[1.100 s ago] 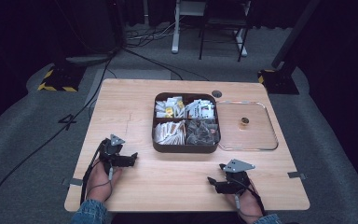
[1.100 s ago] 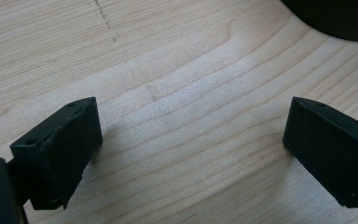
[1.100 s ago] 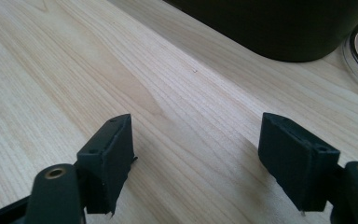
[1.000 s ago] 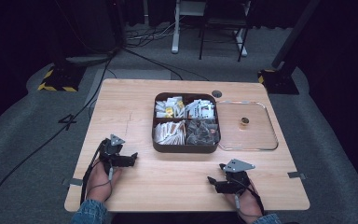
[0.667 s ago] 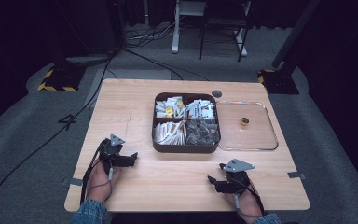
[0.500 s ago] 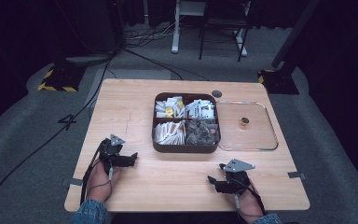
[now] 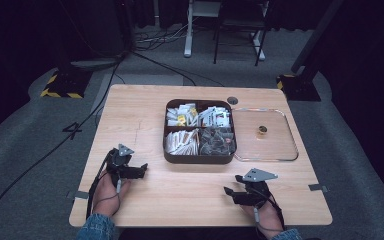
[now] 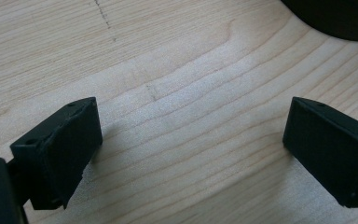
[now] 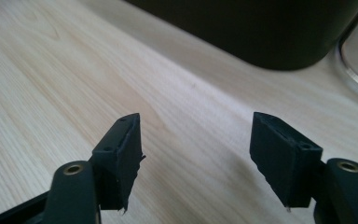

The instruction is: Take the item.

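Plainly at rest for now: left hand-held gripper (image 7: 142, 169) low over the bench (image 7: 145, 107), jaws spread wide and holding nothing, bare wood between them in the left gripper view. Right hand-held gripper (image 7: 228, 192) likewise parked near the front edge, jaws well apart and empty. Nearest thing to both, a dark four-part box (image 7: 199, 159), just ahead and between them, its wall showing at the top of the right gripper view (image 9: 261, 32). Packed with small white packets (image 7: 181, 142) in the near-left part, darker wrapped bits (image 7: 217, 141) in the near-right, more mixed packets behind. Beside it on the right, touching or nearly so, a clear lid (image 7: 285, 150) lying flat with a small gold knob (image 7: 262, 131).

Likely trouble from here:
- Reaching in with jaws this wide could snag several packets at once, since crammed tight and overlapping; probably spills onto the bench
- Coming in low from the front risks knocking the box wall and shoving it into the lid
- Going for the lid instead, little to grip but the small knob; an off-centre pinch could let it tilt and slip
- Trailing cables near the forearms could drag across the wood and catch
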Demonstrator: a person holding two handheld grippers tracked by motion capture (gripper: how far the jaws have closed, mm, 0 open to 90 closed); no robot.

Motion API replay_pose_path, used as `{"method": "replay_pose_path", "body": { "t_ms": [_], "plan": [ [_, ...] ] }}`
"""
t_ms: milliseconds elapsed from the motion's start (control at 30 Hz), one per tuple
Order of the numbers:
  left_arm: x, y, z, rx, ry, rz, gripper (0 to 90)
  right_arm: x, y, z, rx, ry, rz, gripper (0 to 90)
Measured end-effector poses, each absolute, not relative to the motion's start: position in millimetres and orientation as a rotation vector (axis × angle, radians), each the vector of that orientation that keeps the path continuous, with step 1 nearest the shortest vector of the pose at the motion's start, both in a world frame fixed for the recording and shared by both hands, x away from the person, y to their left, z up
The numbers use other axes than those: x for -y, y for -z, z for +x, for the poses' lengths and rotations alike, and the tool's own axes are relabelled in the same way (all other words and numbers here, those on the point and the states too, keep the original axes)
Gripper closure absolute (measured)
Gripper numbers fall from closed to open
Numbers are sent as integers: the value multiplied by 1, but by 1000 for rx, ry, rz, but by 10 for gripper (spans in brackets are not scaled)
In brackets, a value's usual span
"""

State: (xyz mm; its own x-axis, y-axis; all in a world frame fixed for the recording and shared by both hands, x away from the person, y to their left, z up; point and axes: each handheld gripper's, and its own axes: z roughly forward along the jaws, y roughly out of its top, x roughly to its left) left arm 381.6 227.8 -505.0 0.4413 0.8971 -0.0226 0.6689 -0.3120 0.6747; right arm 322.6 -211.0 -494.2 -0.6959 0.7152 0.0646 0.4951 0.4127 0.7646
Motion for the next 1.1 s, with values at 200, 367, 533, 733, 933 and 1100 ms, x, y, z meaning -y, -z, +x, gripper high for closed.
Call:
{"method": "replay_pose_path", "body": {
  "t_ms": [200, 367, 533, 733, 933, 1100],
  "plan": [
    [-228, 505, 382, -1309, -481, 2081, 47, 220, 468, 326, -2339, -1230, 1074, 335],
    [-228, 505, 381, -1309, -482, 2082, 47, 223, 456, 332, -2342, -1227, 1068, 336],
    [-228, 505, 379, -1302, -474, 2088, 47, 226, 442, 342, -2335, -1223, 1051, 368],
    [-228, 505, 378, -1296, -474, 2086, 46, 230, 426, 359, -2313, -1212, 1085, 411],
    [-227, 505, 381, -1312, -480, 2078, 45, 228, 419, 378, -2290, -1234, 1147, 421],
    [-228, 505, 382, -1317, -484, 2076, 52, 222, 410, 397, -2293, -1221, 1142, 437]
  ]
}}
